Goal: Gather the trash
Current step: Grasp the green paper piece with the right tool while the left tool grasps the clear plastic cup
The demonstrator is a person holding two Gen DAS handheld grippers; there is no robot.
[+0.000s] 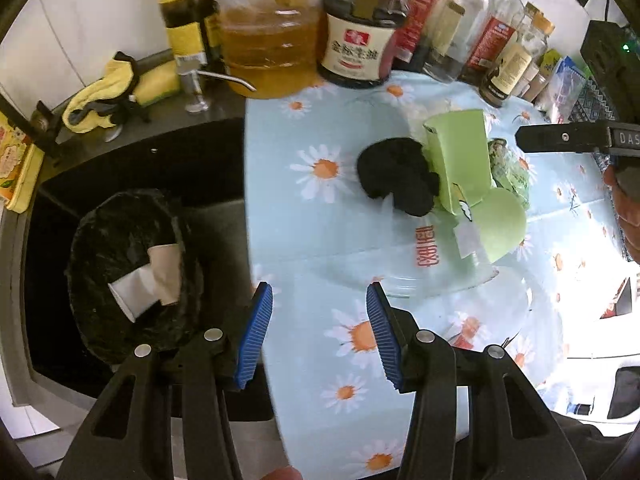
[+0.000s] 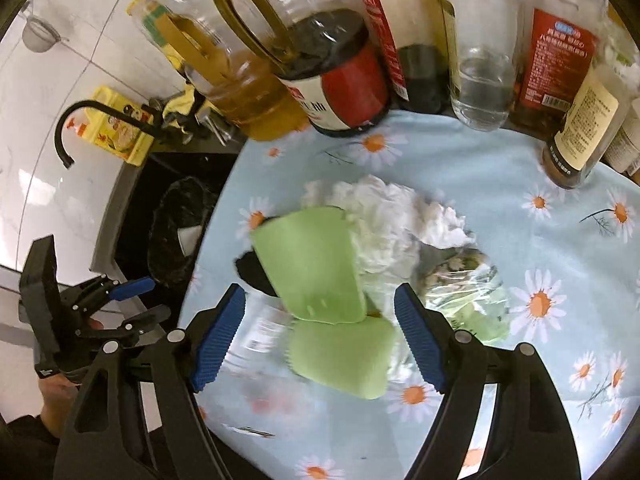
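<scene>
A pile of trash lies on the daisy tablecloth: a green carton, a black crumpled lump, a clear plastic bottle and a crinkled wrapper. In the right wrist view the green carton lies between my open right gripper's jaws, with white crumpled tissue and the clear wrapper behind. My left gripper is open and empty above the table's left edge. A black-lined bin in the sink holds white paper cups.
Oil, soy sauce and vinegar bottles line the back of the table. A black sink lies left, with a tap, a yellow cloth and a yellow box. The left gripper shows in the right wrist view.
</scene>
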